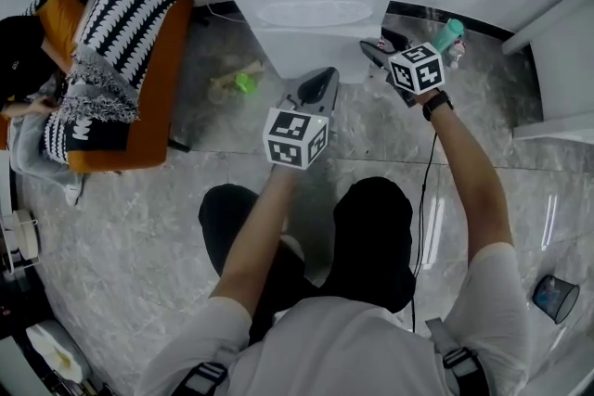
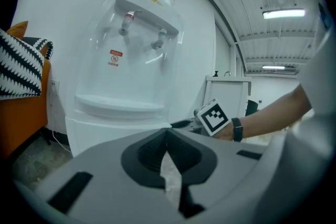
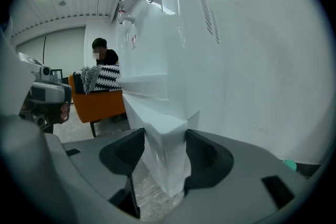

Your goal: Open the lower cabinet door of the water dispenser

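The water dispenser (image 1: 311,14) stands at the upper centre of the head view; its lower cabinet door (image 3: 165,152) looks flush and unopened to me. My right gripper (image 1: 375,51) is at the dispenser's right front corner, fingers straddling the door's edge and seemingly pressed on both sides of it; my left gripper (image 1: 316,88) hangs just below the dispenser in the frame, fingers closed on nothing. I judge the grip is in place; the pull that swings the door out is all left.
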Tool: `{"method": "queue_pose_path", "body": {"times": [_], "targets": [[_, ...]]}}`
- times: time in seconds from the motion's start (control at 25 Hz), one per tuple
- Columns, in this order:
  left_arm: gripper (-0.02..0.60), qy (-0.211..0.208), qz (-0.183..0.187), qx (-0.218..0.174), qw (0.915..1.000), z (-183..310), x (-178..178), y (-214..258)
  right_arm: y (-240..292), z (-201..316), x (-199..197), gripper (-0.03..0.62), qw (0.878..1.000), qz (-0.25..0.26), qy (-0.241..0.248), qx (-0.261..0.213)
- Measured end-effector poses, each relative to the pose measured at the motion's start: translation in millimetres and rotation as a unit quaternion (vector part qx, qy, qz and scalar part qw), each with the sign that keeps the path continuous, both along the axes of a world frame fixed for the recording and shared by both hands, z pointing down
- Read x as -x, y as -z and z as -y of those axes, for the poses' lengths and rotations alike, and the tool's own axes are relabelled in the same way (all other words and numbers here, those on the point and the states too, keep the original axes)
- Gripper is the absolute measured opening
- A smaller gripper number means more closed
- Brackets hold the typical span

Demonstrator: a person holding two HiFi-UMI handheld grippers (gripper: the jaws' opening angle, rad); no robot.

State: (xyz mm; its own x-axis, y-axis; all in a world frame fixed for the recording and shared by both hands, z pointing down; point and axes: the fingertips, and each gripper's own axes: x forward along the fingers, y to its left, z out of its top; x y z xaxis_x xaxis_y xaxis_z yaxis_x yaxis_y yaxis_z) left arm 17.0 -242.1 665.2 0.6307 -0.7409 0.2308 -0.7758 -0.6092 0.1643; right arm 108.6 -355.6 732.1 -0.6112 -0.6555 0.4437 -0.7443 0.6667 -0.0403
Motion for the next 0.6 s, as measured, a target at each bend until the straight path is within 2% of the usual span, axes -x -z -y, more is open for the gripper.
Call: {"method": "queue_pose_path", "body": {"times": [0.6], "targets": [[0.014, 0.009, 0.003, 0.002, 1.0, 1, 16, -3, -1, -30, -1, 0.193, 0.998, -0.016, 0.061, 0.005]]}}
